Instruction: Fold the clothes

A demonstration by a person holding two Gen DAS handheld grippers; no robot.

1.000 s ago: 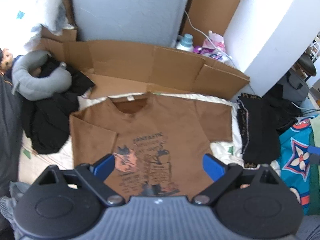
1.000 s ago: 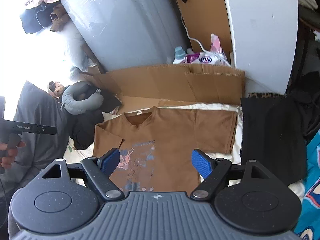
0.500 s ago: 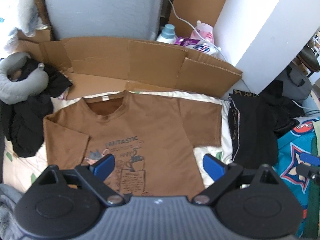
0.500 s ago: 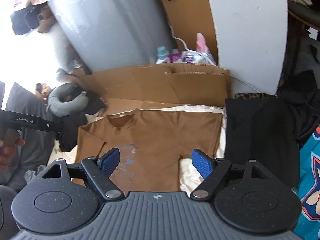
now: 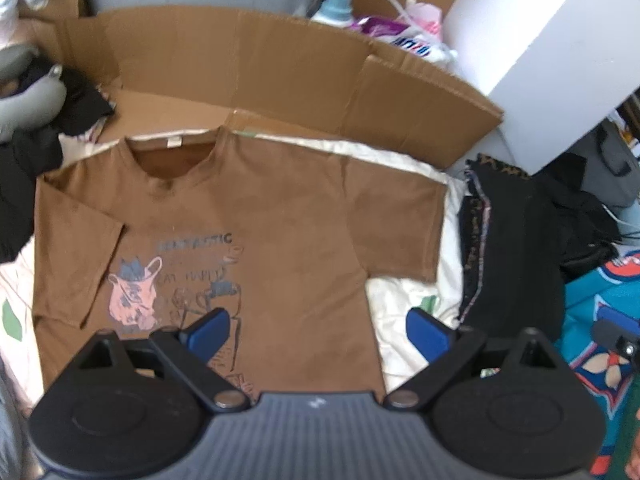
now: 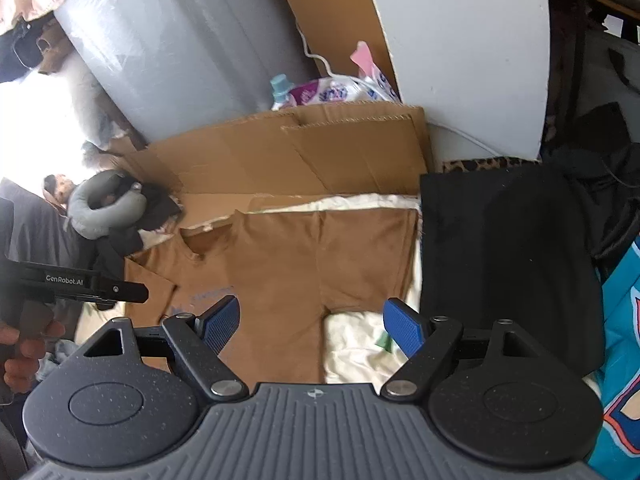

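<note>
A brown T-shirt (image 5: 248, 216) with a pink and blue print lies spread flat, front up, on a cream sheet (image 5: 400, 300). My left gripper (image 5: 318, 332) hovers open above the shirt's lower right side, with nothing between its blue pads. In the right wrist view the same brown T-shirt (image 6: 288, 264) shows its right sleeve and body. My right gripper (image 6: 312, 326) is open over the edge under that sleeve, empty too. The left gripper's black body (image 6: 76, 284) and the hand holding it appear at the left edge.
Flattened cardboard (image 5: 256, 64) stands behind the shirt. Folded black clothes (image 5: 508, 248) lie to the right, beside a teal patterned cloth (image 5: 600, 320). A grey neck pillow (image 6: 104, 208) and dark garments lie at the left. A white block (image 6: 460, 40) and detergent bottles (image 5: 336, 4) stand at the back.
Both grippers have come down and closer to the shirt, which now fills more of each view. Their jaws stay as wide as before. The shirt has not moved.
</note>
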